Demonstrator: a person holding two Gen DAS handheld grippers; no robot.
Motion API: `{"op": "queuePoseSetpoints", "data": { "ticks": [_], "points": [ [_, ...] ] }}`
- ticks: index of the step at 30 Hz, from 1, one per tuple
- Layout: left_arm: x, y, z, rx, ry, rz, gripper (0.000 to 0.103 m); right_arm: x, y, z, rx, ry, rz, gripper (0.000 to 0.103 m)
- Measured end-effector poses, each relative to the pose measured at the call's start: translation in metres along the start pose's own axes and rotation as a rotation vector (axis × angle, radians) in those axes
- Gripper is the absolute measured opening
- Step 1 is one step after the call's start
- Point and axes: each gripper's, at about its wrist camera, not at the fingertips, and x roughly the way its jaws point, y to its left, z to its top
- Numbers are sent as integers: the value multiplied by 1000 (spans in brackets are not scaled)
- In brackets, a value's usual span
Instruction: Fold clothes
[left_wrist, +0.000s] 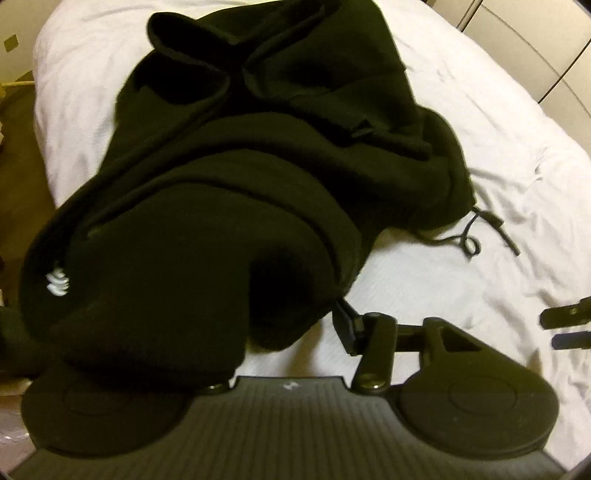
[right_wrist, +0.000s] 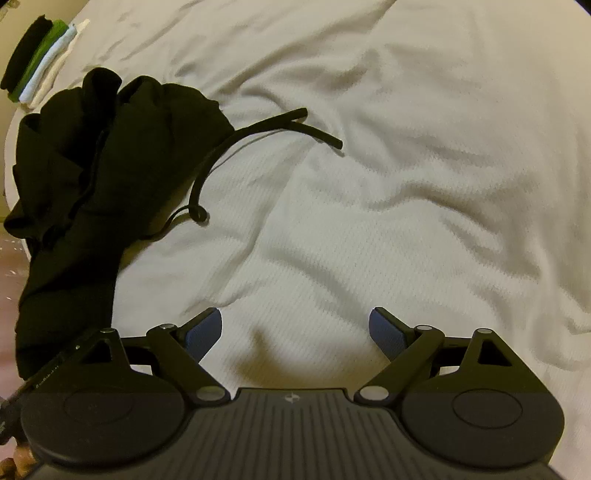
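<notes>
A black garment (left_wrist: 236, 155) with a drawstring (left_wrist: 476, 236) and a small white logo (left_wrist: 58, 283) lies bunched on a white bed sheet (left_wrist: 461, 177). My left gripper (left_wrist: 317, 321) is shut on a fold of the garment; the cloth drapes over and hides its left finger, and only the right finger (left_wrist: 347, 325) shows. In the right wrist view the garment (right_wrist: 92, 177) is at the left, its drawstring (right_wrist: 258, 129) trailing across the sheet (right_wrist: 406, 184). My right gripper (right_wrist: 295, 332) is open and empty over bare sheet, right of the garment.
A stack of folded clothes (right_wrist: 37, 62), black, green, light blue and white, sits at the bed's far left corner. The right gripper's fingertips (left_wrist: 569, 325) show at the left wrist view's right edge. Floor (left_wrist: 22, 155) lies left of the bed.
</notes>
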Motion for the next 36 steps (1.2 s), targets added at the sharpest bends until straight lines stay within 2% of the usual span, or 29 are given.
{"op": "queuePoseSetpoints", "data": {
  "ticks": [1,3,6,9,10,12,15,18,19,22,25,26,28,29,36],
  "points": [
    [-3,2,0,-25,10,-39,6,0,2,2,-5,-3,-1,89],
    [-19,10,2,-90,30,-164,6,-2,6,5,-19,-14,2,89],
    [-74,17,4,-108,-10,-322,5,-3,10,9,-35,-22,18,88],
    [-110,28,0,-136,-11,-369,6,-4,14,13,-49,-30,36,88],
    [-113,32,-2,-148,3,-369,6,-3,14,14,-49,-30,44,88],
    [-91,42,-11,-184,87,-328,8,1,15,17,-45,-24,55,88],
    [-39,51,-29,-300,205,-290,11,11,16,21,-40,-3,55,89],
    [-12,48,-40,-364,208,-241,23,13,17,22,-50,-5,65,88],
    [-7,48,-43,-385,201,-240,34,13,16,22,-52,-10,73,89],
    [6,50,-48,-461,196,-255,41,14,10,27,-37,-29,125,88],
    [15,55,-54,-521,179,-263,40,18,7,37,-25,-52,213,85],
    [14,55,-55,-524,168,-262,34,19,8,42,-41,-72,243,82],
    [13,55,-59,-517,161,-251,26,22,10,54,-83,-120,301,68],
    [14,56,-59,-521,162,-252,26,23,11,60,-104,-143,330,66],
    [22,58,-60,-582,148,-245,28,55,4,102,-116,-171,449,64]
  ]
}}
